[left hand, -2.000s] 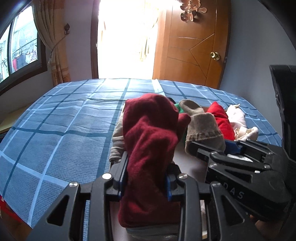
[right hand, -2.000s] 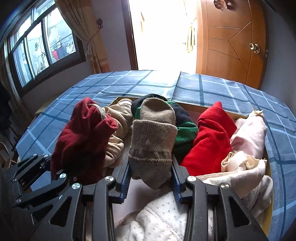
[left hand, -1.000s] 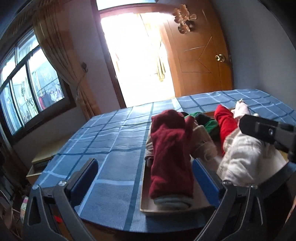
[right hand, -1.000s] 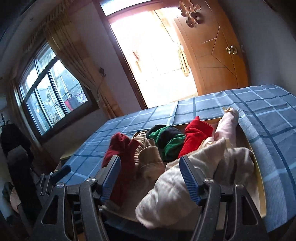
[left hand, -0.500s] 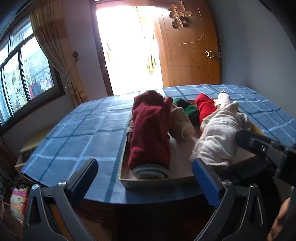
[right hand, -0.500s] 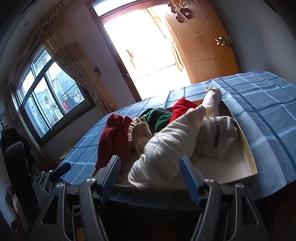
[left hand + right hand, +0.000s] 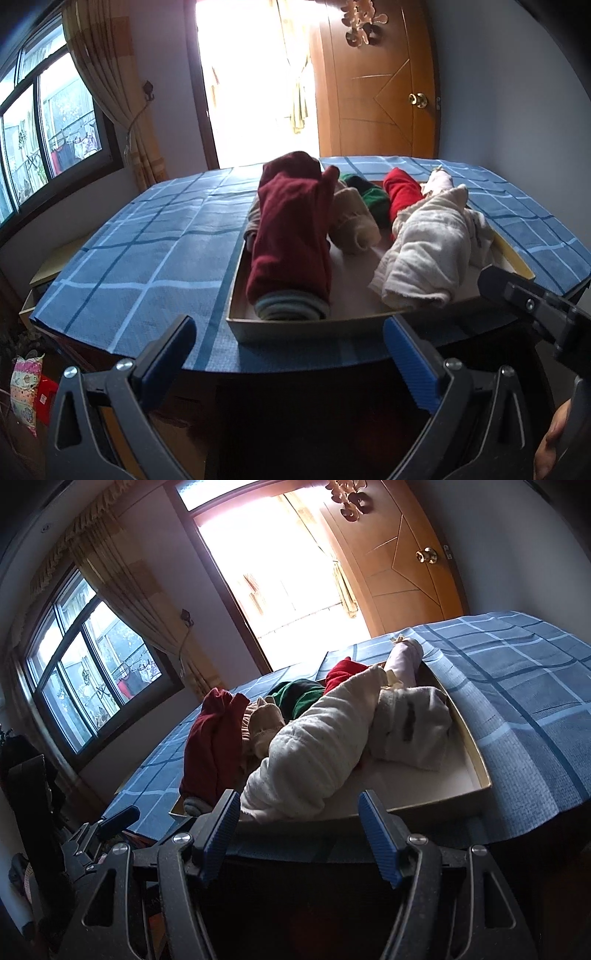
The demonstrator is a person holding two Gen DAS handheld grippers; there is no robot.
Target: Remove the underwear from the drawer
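Observation:
A shallow tan drawer tray (image 7: pixel 295 326) (image 7: pixel 469 738) rests on a blue checked cloth and holds rolled underwear. From the left lie a dark red roll (image 7: pixel 291 236) (image 7: pixel 210 749), a beige roll (image 7: pixel 351 225), a green one (image 7: pixel 373 197), a bright red one (image 7: pixel 402 192) and a white roll (image 7: pixel 428 251) (image 7: pixel 317 753). My left gripper (image 7: pixel 288 354) is open and empty, in front of the tray's near edge. My right gripper (image 7: pixel 299 830) is open and empty too, just short of the white roll.
The blue checked cloth (image 7: pixel 147 243) covers the surface around the tray. A window with curtains (image 7: pixel 48 122) is at the left. A bright doorway and a wooden door (image 7: pixel 376 88) are behind. The right gripper's body (image 7: pixel 535 310) shows at the left view's right edge.
Both grippers let go of the rolls they held, the dark red one and a beige one. They opened and pulled back from the tray to in front of its near edge.

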